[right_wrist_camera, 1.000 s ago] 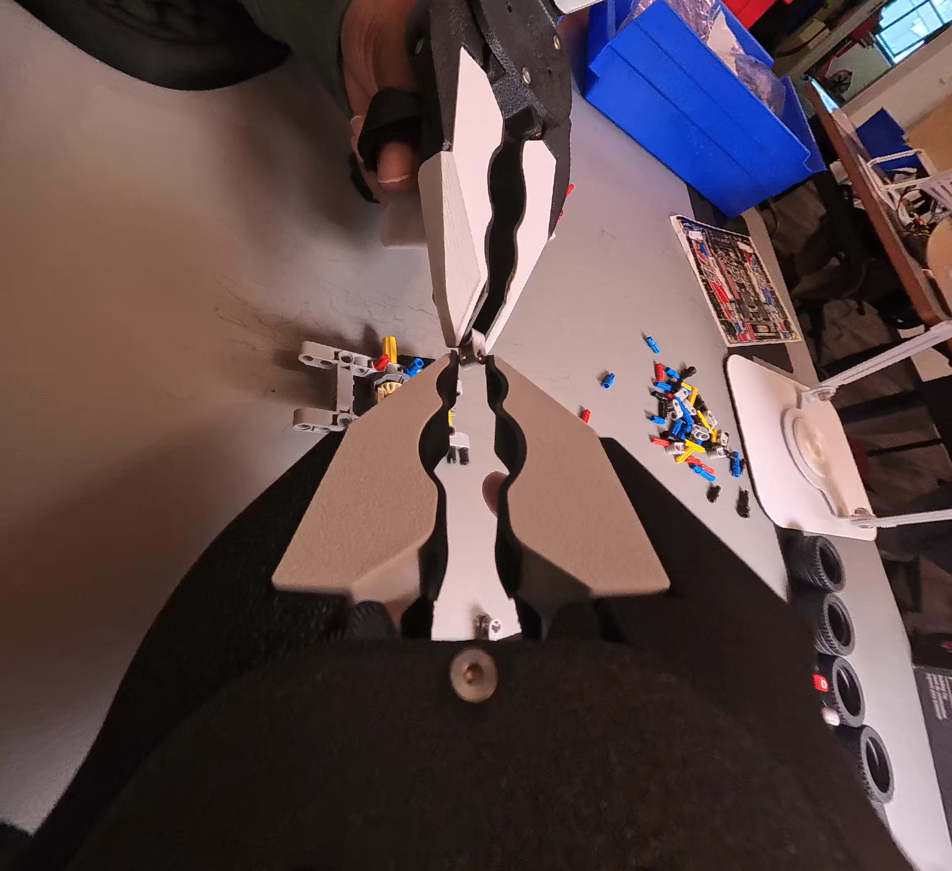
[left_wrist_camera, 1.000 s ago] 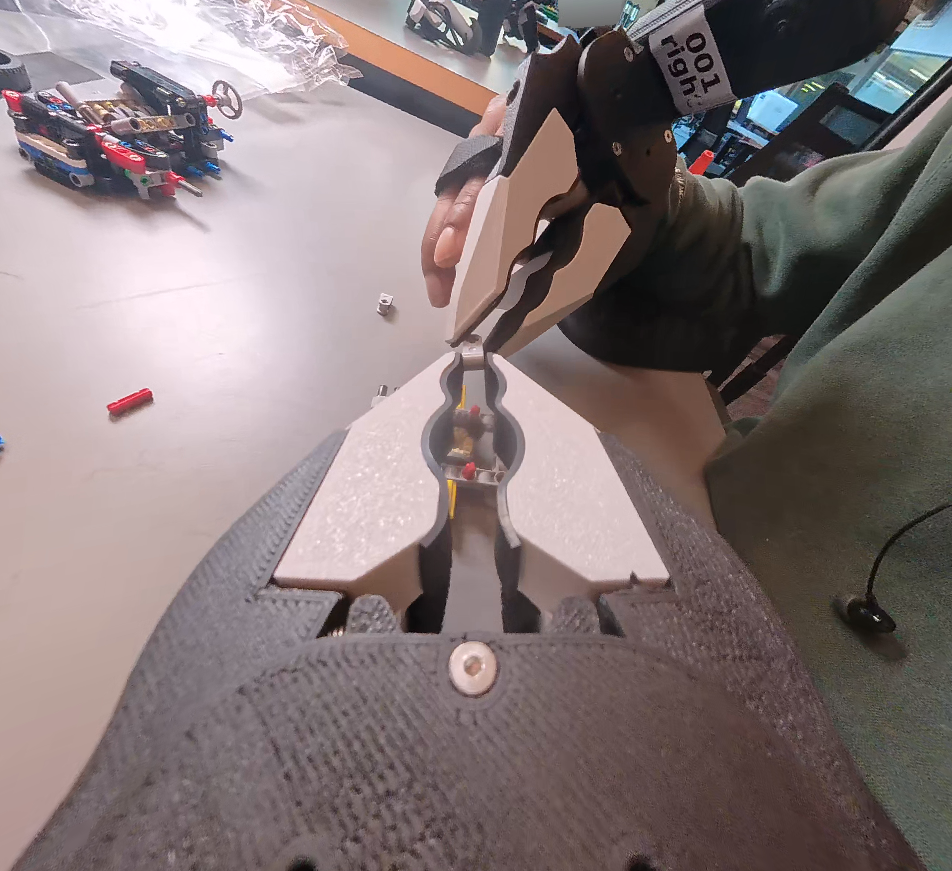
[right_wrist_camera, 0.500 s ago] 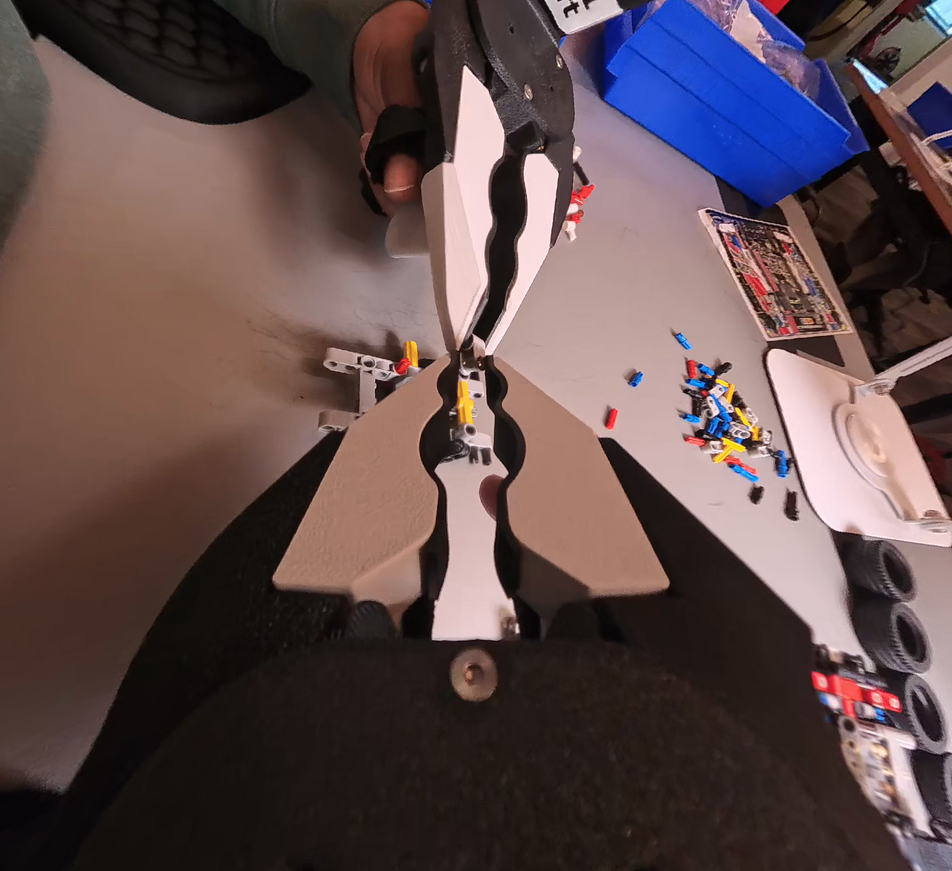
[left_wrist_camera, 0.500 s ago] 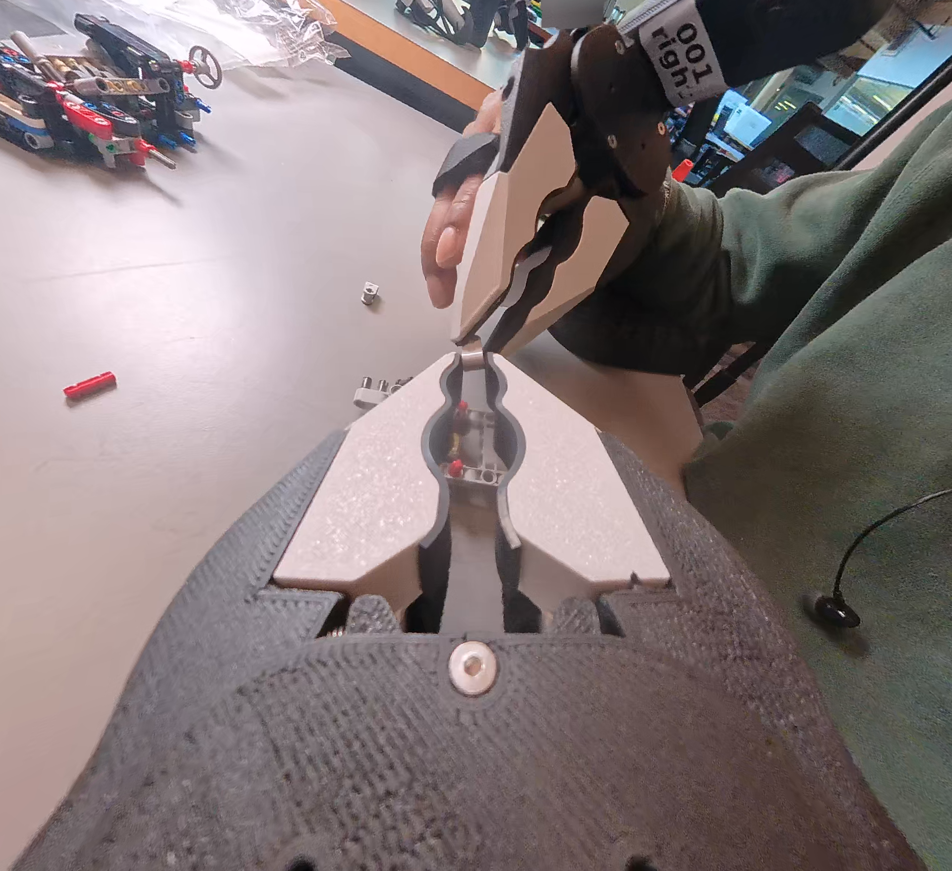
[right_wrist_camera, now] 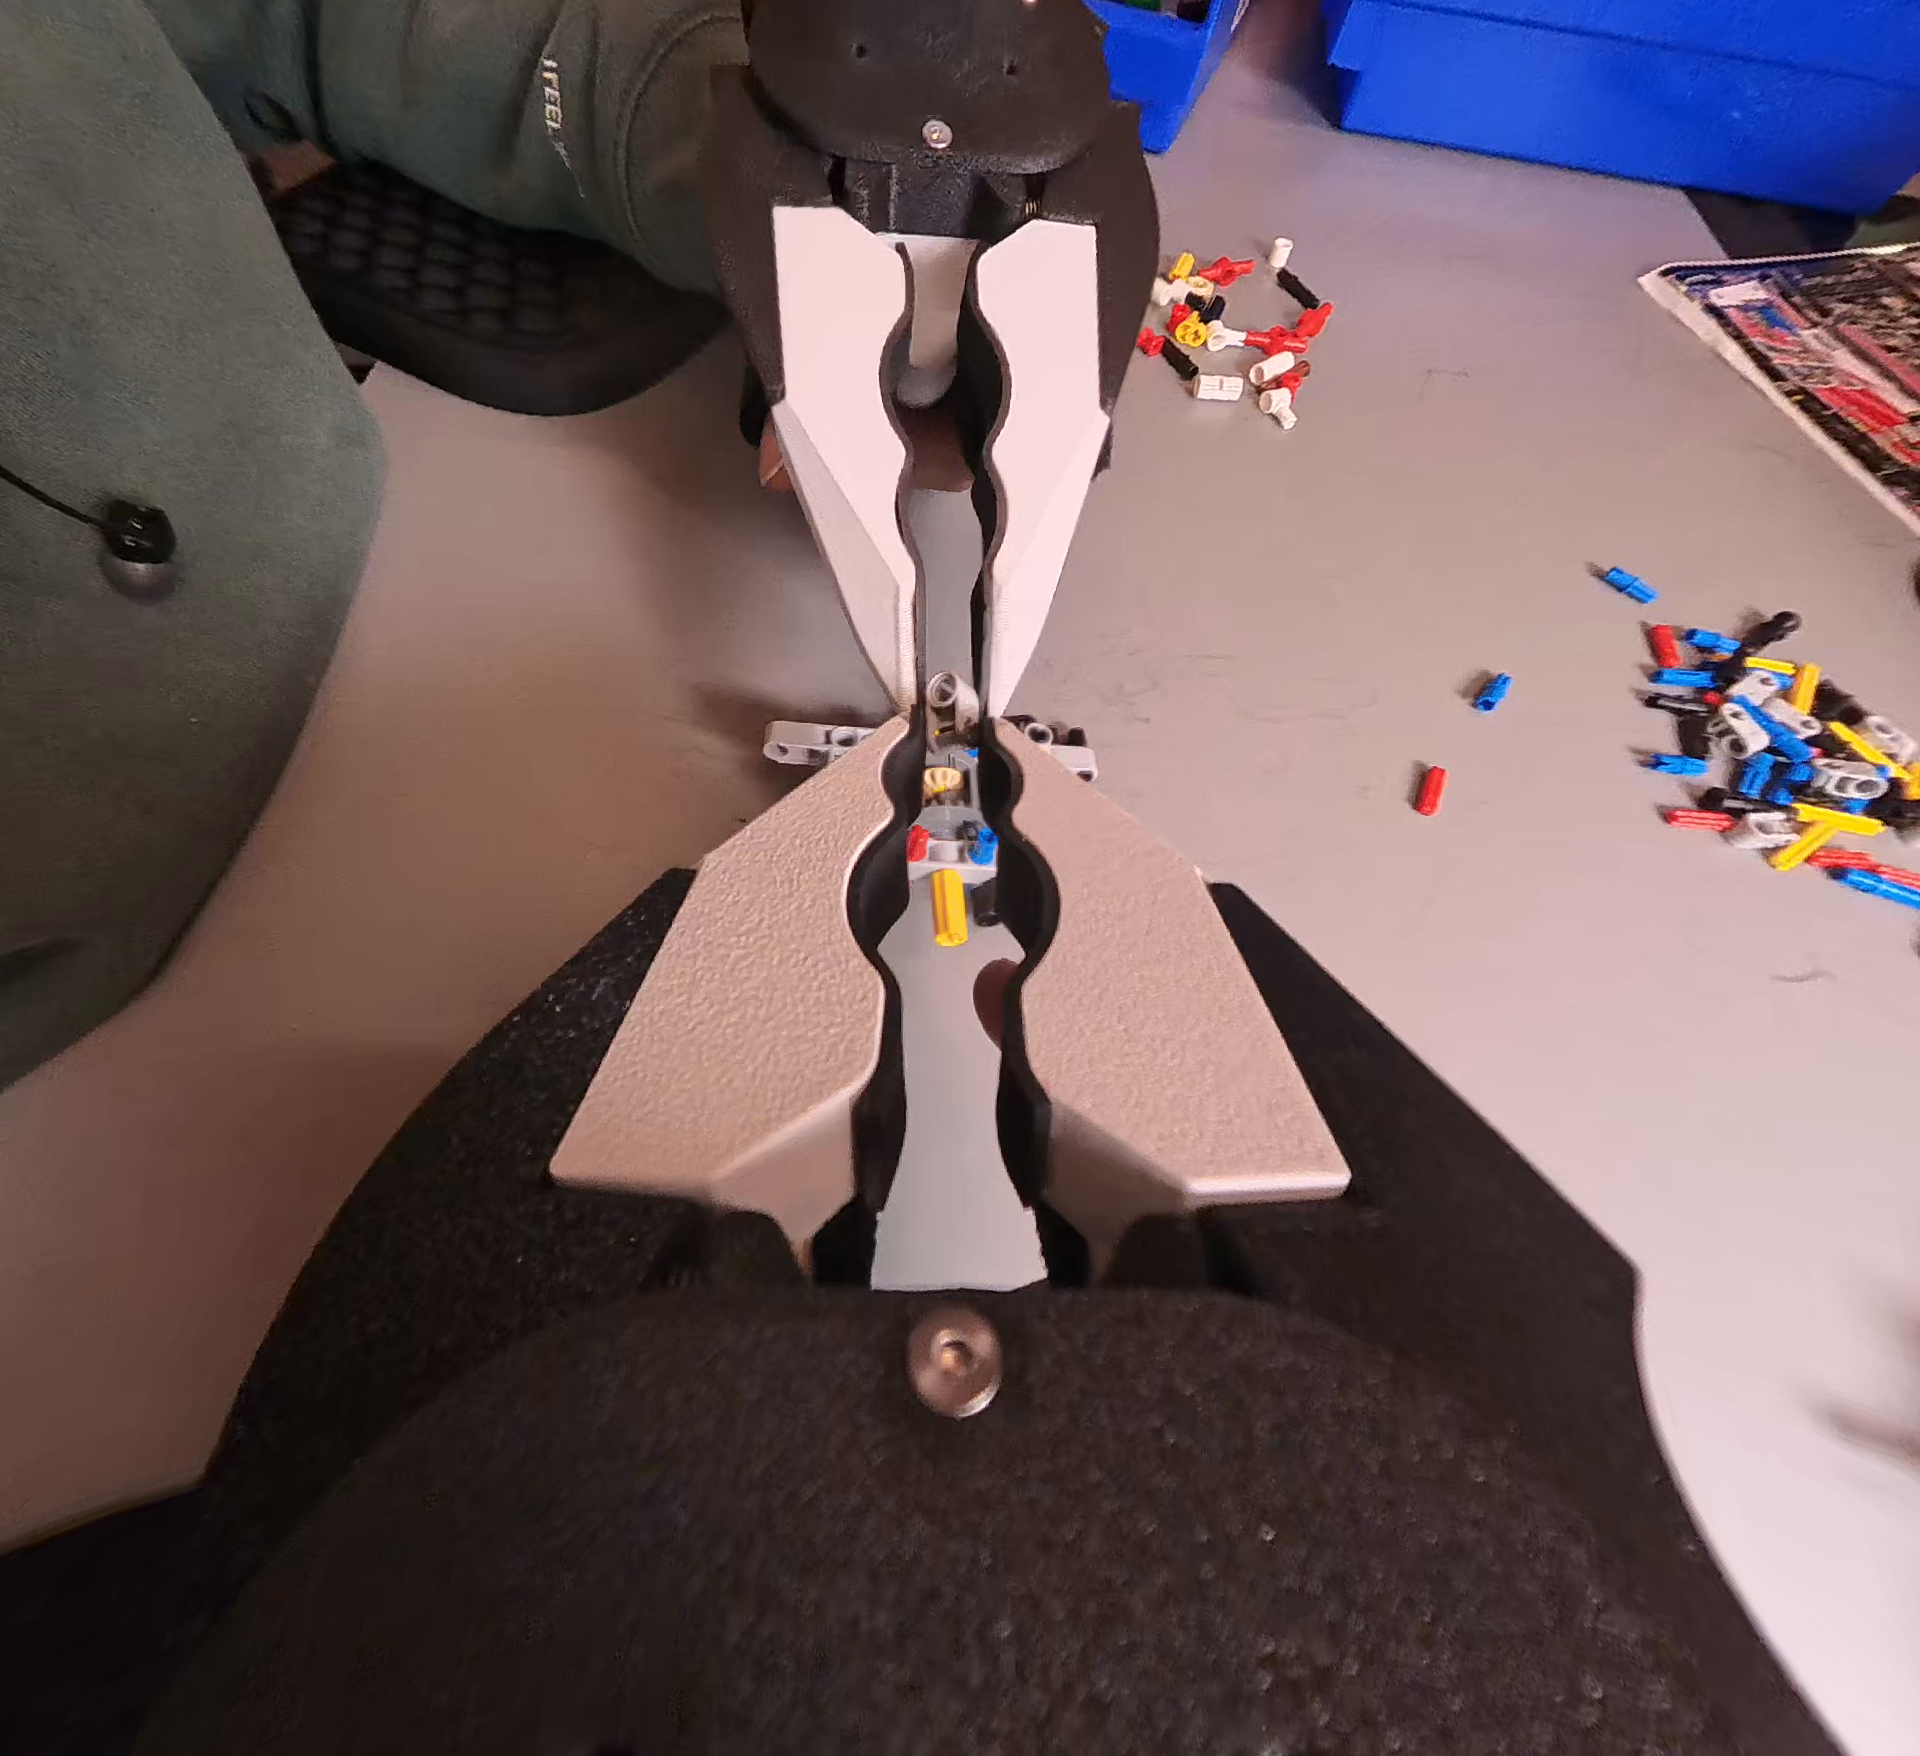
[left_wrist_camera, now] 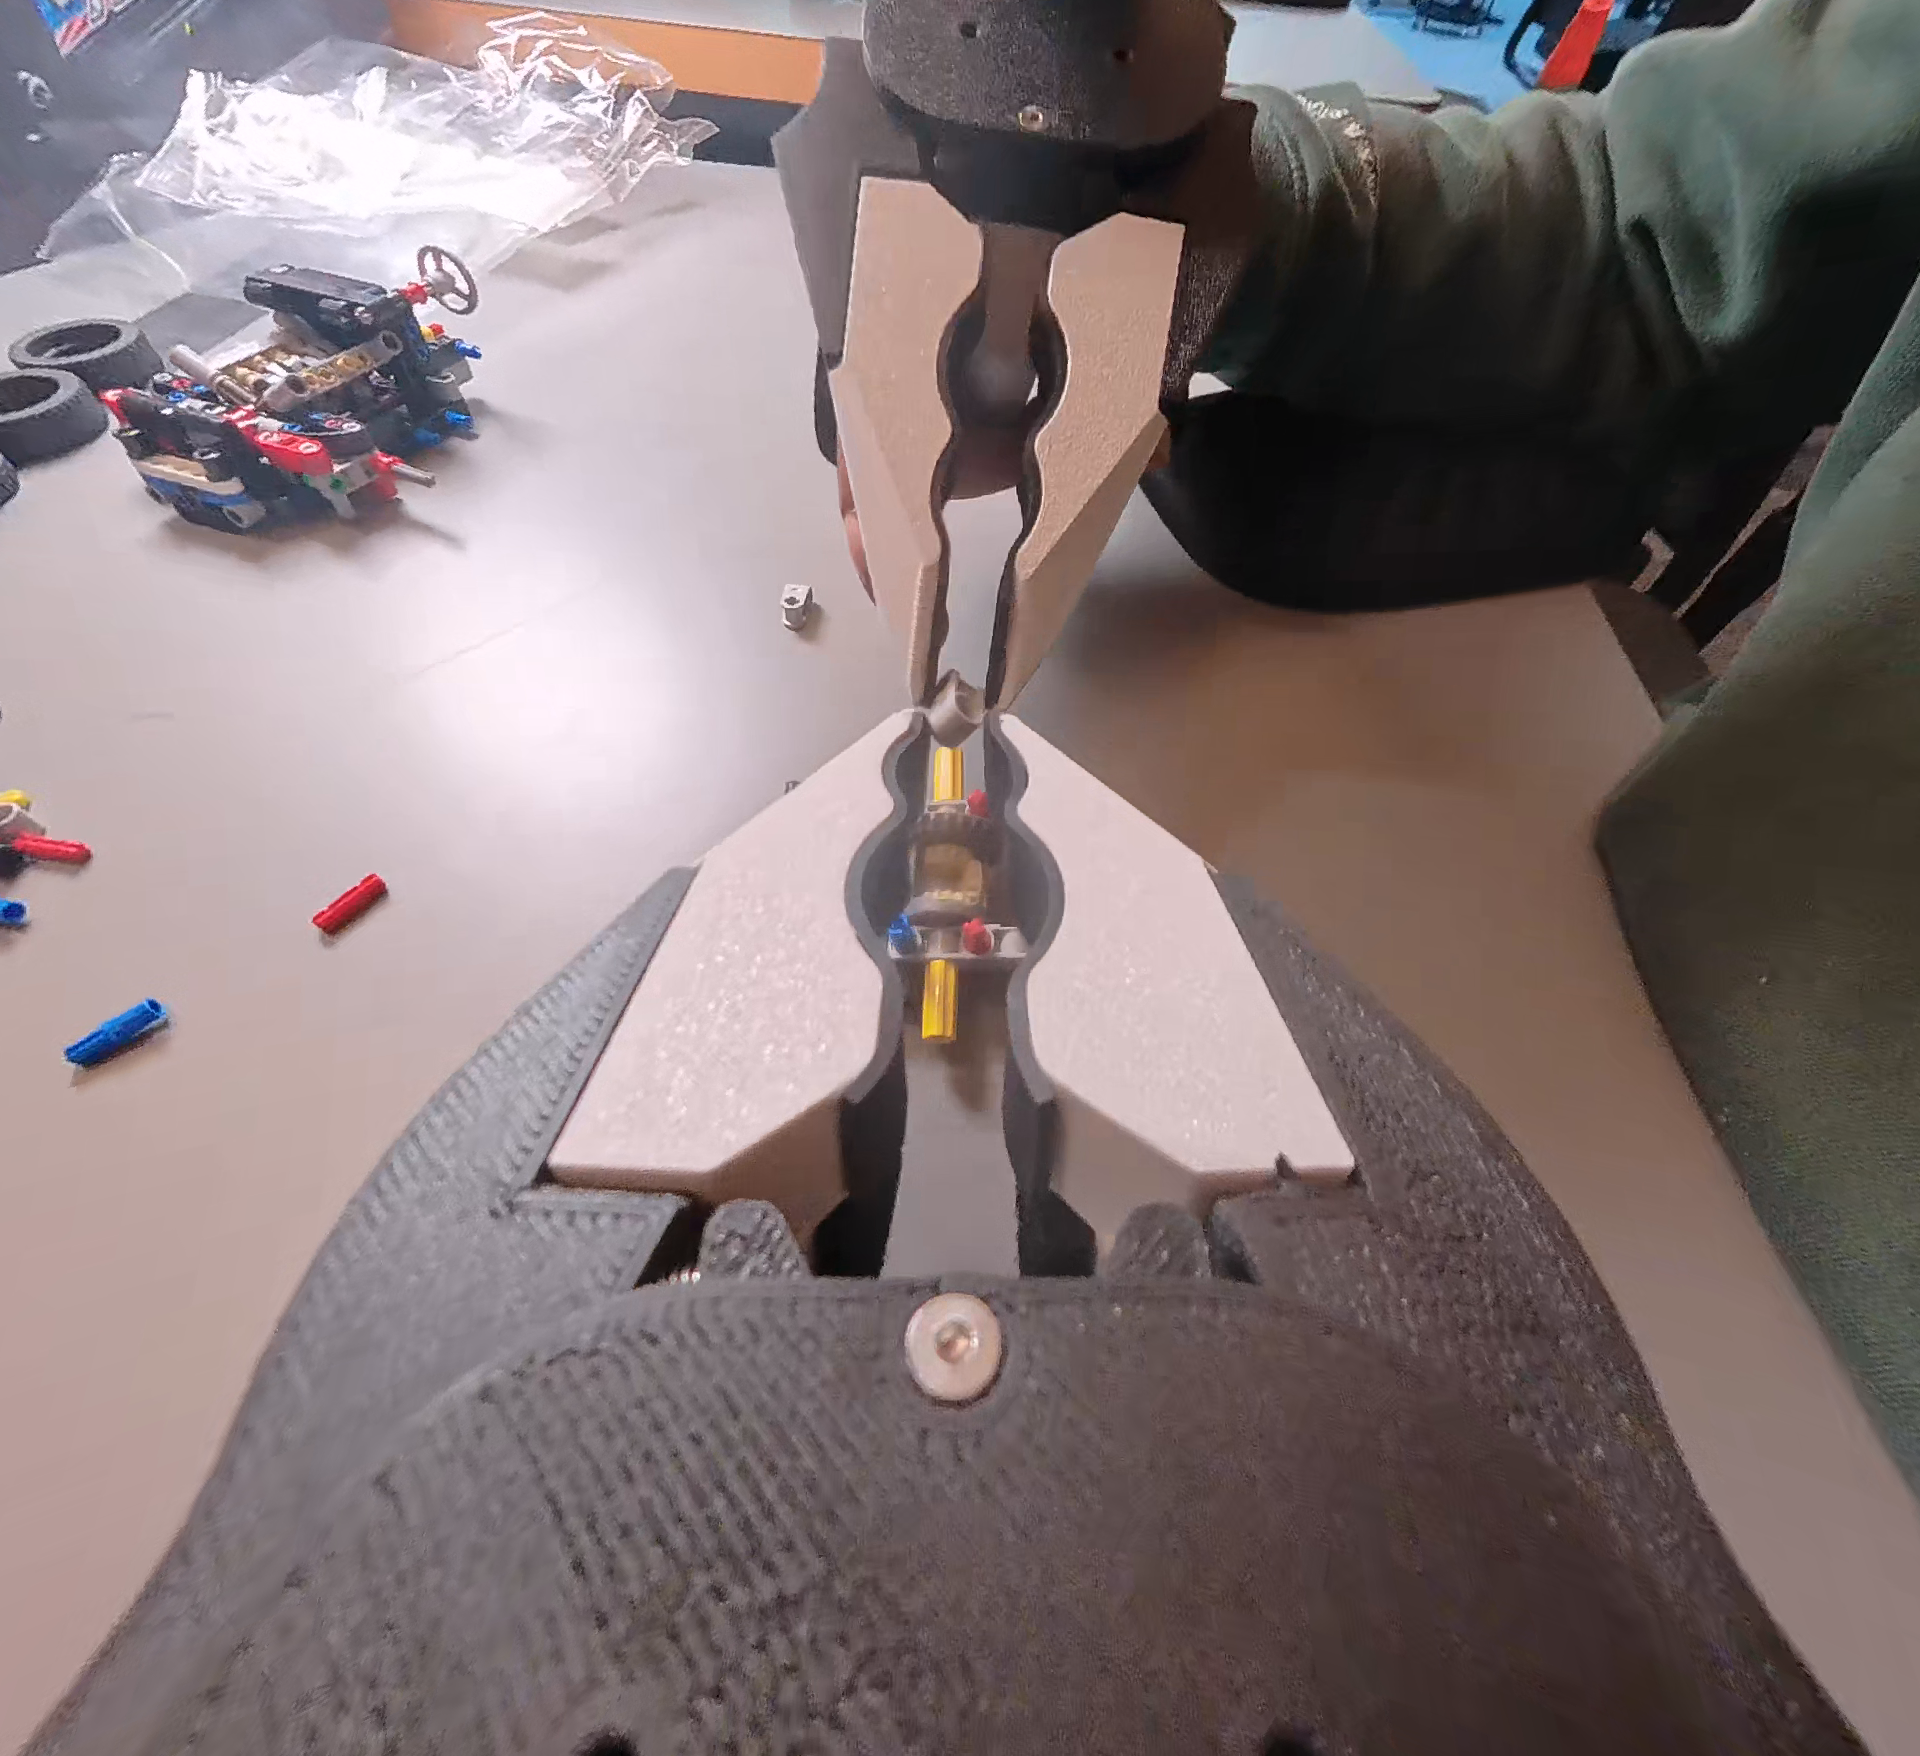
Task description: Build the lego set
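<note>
A small grey connector (left_wrist_camera: 956, 707) sits where the two grippers meet tip to tip. My left gripper (left_wrist_camera: 954, 721) is closed on it from below in the left wrist view. My right gripper (left_wrist_camera: 958, 693) comes from the top and its tips flank the same piece. In the right wrist view the connector (right_wrist_camera: 948, 694) lies between my right gripper (right_wrist_camera: 950, 730) and the left gripper (right_wrist_camera: 948, 690). Below the connector a small assembly (left_wrist_camera: 948, 875) shows through the finger gap: a yellow axle, a tan gear, a grey beam, red and blue pins. It also shows in the right wrist view (right_wrist_camera: 951, 849).
A partly built car chassis (left_wrist_camera: 291, 397), black tyres (left_wrist_camera: 73, 356) and a clear plastic bag (left_wrist_camera: 395, 137) lie far left. Loose pins (left_wrist_camera: 350, 903) dot the table. Piles of small pieces (right_wrist_camera: 1787, 761), blue bins (right_wrist_camera: 1621, 13) and a booklet (right_wrist_camera: 1829, 356) lie right. A green sleeve (left_wrist_camera: 1507, 252) is close. The tips of both grippers are at nearly the same place.
Both grippers have swung round and now face each other head-on instead of at an angle. The connector has stayed between the tips. More of the yellow axle and gear now shows in the gaps.
</note>
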A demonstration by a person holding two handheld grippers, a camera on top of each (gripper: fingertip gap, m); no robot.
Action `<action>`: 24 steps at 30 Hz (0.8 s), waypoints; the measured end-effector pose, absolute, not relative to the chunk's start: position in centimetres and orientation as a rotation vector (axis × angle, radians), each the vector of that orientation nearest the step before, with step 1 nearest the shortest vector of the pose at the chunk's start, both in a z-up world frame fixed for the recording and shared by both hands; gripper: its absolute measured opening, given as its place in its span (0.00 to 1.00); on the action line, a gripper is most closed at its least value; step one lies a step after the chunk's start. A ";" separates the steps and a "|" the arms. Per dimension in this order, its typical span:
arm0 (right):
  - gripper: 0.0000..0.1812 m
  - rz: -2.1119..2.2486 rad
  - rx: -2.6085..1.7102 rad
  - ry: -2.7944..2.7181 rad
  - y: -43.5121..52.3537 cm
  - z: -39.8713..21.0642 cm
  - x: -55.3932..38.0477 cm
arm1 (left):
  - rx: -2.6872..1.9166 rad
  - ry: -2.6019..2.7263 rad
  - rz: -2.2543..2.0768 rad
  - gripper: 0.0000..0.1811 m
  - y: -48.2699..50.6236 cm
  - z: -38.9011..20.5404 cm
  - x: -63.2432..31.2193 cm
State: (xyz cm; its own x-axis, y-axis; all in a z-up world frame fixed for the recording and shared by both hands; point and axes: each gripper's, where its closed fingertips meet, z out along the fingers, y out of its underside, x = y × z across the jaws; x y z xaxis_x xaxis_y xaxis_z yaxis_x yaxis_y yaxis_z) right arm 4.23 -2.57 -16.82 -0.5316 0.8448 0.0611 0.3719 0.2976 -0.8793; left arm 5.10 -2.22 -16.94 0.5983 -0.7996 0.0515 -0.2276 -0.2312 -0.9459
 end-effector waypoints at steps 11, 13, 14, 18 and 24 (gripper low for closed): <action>0.05 1.193 -1.072 -2.021 -2.3 -16.7 4.3 | -1.782 0.782 -0.748 0.04 -2.1 -16.7 4.8; 0.06 1.157 -1.049 -2.033 -2.2 -16.8 4.4 | -1.790 0.754 -0.787 0.03 -2.1 -16.6 4.7; 0.07 1.144 -1.037 -2.033 -2.3 -16.7 4.4 | -1.797 0.742 -0.805 0.04 -2.1 -16.6 4.7; 0.06 1.069 -0.988 -2.034 -2.4 -16.5 4.1 | -1.820 0.717 -0.861 0.04 -2.2 -16.8 4.9; 0.04 0.969 -0.958 -2.096 -2.7 -17.1 4.2 | -1.851 0.719 -0.899 0.04 -2.5 -17.2 5.1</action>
State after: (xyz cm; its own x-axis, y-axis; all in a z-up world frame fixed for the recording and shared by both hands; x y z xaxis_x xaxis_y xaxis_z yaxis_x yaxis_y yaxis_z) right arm 4.20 -2.68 -17.15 -0.5369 0.8104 0.2343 0.3465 0.4651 -0.8146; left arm 5.14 -2.45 -17.20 0.5615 -0.7788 0.2798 -0.1019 -0.4006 -0.9106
